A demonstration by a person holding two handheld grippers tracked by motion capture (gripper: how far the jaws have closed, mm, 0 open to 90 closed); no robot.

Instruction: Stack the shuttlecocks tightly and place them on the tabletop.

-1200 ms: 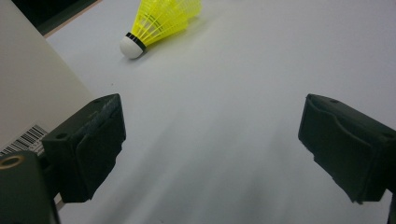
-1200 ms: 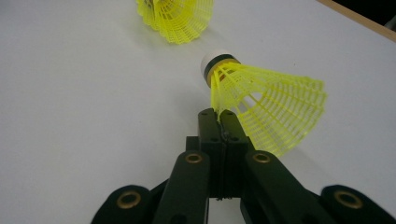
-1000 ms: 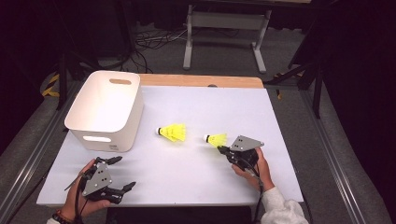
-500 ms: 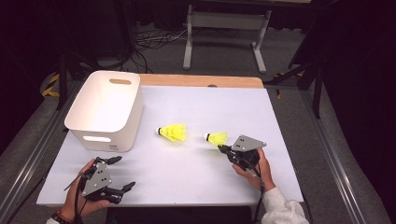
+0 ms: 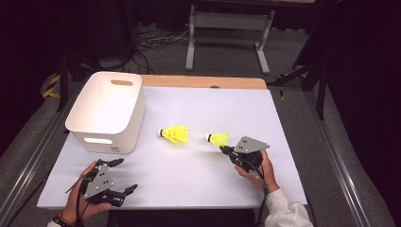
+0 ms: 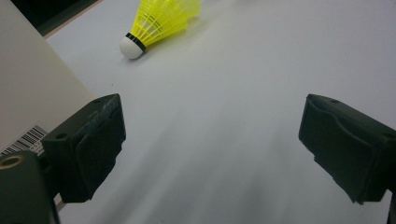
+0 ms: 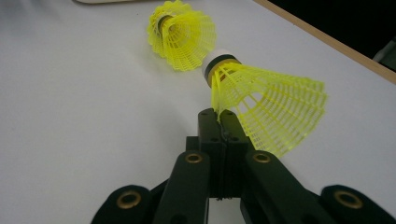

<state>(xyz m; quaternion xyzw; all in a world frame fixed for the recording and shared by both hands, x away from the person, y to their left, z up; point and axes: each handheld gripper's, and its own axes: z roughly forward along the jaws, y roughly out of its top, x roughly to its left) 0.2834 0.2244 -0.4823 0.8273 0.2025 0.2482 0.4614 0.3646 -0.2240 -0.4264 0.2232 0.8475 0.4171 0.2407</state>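
On the white rectangular table [image 5: 198, 179], the largest thing is one white plastic bin with handle slots [image 5: 106, 111], empty and standing at about ten o'clock from the table's middle. Two yellow mesh shuttlecocks with white cork tips lie near the middle: the free shuttlecock [image 5: 174, 134] at roughly twelve o'clock, the gripped shuttlecock [image 5: 216, 138] at two o'clock. Two grippers work here. The right gripper [image 7: 222, 117] has its fingers pressed together on the rim of the gripped shuttlecock's skirt. The left gripper [image 5: 124, 176] rests at seven o'clock, fingers wide apart, holding nothing. The pinch catches only thin mesh at the edge, so I judge it could slip or crush during a lift toward the bin.
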